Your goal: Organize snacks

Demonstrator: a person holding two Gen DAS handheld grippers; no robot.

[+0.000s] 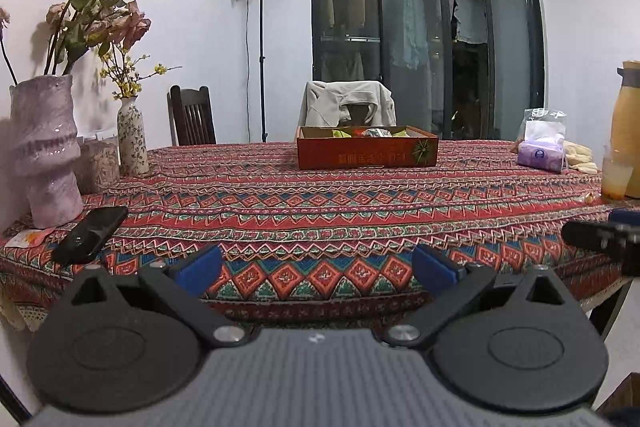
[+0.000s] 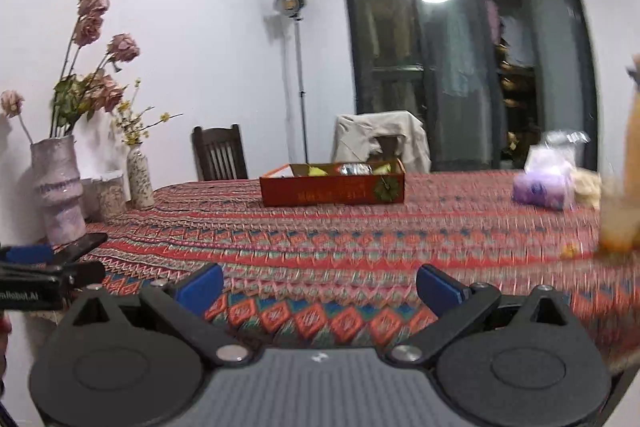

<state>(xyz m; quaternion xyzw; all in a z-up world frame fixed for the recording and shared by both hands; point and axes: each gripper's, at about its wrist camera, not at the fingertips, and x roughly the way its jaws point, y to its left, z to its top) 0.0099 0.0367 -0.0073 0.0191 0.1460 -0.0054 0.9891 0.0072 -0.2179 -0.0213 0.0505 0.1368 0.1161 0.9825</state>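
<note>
The snack box (image 1: pixel 367 147) sits far ahead of both grippers, across the tabletop (image 1: pixel 320 211), packets already inside; left gripper (image 1: pixel 318 269) and right gripper (image 2: pixel 319 289) hang released and empty at the near edge; best to scan for loose snacks before reaching.

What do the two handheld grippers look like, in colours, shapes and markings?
Both look alike. The left gripper has a grey ribbed body, two round black discs, black link arms with silver pivot bolts, and blue fingers. The right gripper has the same build, its fingers also blue. The left gripper's black side shows white lettering in the right wrist view, only partly readable.
</note>
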